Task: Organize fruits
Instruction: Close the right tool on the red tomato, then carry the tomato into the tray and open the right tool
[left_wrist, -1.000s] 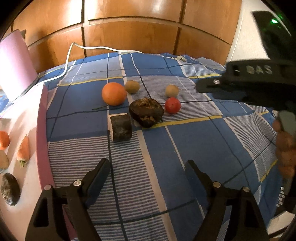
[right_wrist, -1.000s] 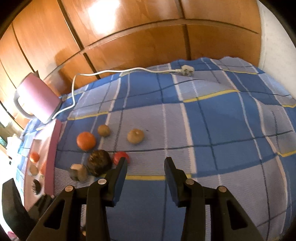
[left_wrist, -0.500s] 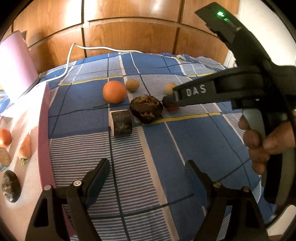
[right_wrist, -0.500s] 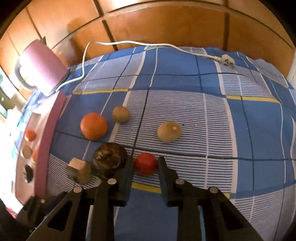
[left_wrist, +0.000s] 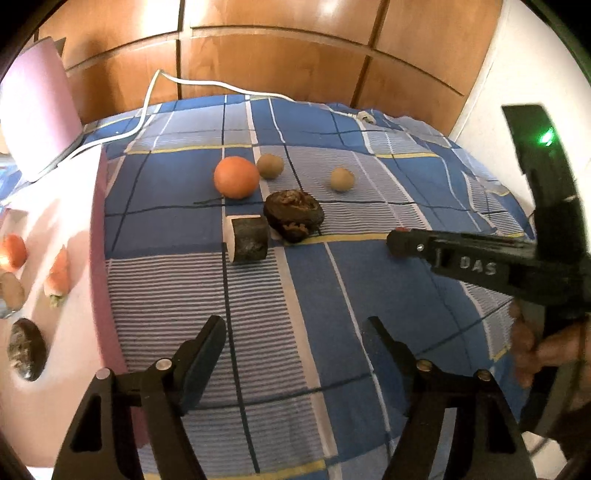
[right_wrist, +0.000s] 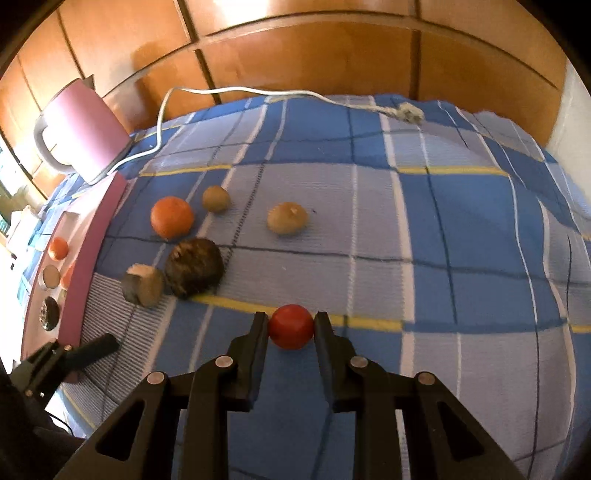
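Now right tongs (right_wrist: 290, 328) clench the red fruit (right_wrist: 290, 332), lifted away; left tongs (left_wrist: 295, 345) narrowed, empty.

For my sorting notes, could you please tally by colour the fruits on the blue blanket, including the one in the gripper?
Orange fruit: 1
Tan fruits: 2
Dark brown pieces: 2
Red fruit, in the right gripper: 1
Total: 6

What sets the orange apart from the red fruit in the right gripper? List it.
The orange is larger; the red fruit is smaller. The orange lies free on the bedspread; the red fruit is clamped in the right gripper. Both are round and smooth.
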